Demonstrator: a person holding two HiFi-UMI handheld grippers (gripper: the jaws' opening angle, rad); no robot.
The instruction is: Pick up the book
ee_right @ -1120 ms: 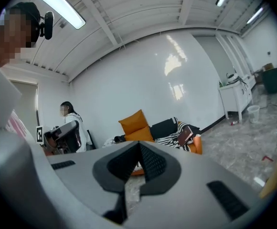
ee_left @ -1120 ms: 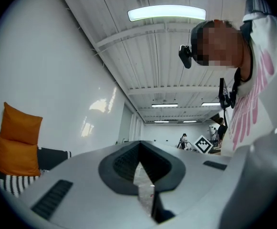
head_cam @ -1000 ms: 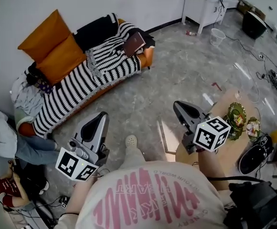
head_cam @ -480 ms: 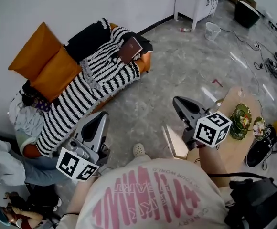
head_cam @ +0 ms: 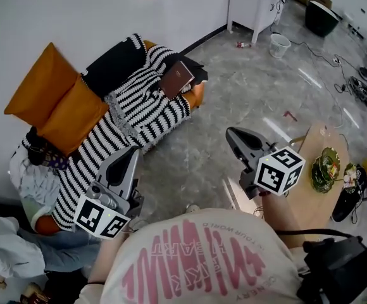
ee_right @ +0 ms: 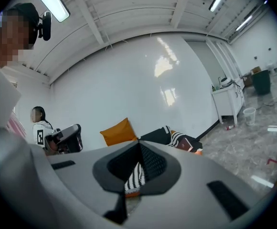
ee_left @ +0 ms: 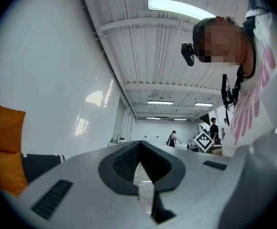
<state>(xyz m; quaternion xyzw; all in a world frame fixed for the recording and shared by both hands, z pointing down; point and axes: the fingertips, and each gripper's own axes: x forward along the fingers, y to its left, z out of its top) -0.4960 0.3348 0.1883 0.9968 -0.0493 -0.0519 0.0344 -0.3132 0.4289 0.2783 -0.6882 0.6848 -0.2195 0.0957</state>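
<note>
A brown book [head_cam: 177,78] lies on the striped blanket at the right end of the orange sofa [head_cam: 196,94]; the right gripper view shows the book [ee_right: 186,143] small and far off. My left gripper [head_cam: 132,152] is shut and empty, held over the floor in front of the sofa's middle, well short of the book. In its own view the left gripper [ee_left: 139,146] points at the white wall with its jaw tips meeting. My right gripper [head_cam: 231,134], also shut and empty, hovers over the floor to the right of the sofa end. Its own view shows the right gripper [ee_right: 139,145] aimed at the sofa.
Two orange cushions [head_cam: 57,103] lean at the sofa's back. A round wooden table [head_cam: 319,147] with green dishes stands at the right. A white cabinet [head_cam: 254,5], a small bin [head_cam: 278,44] and floor cables [head_cam: 360,87] lie beyond. A seated person's clothing [head_cam: 6,258] shows at bottom left.
The person has walked toward the sofa, carrying both grippers forward. The sofa and book now sit lower and nearer in the head view, and the round table has slid to the right.
</note>
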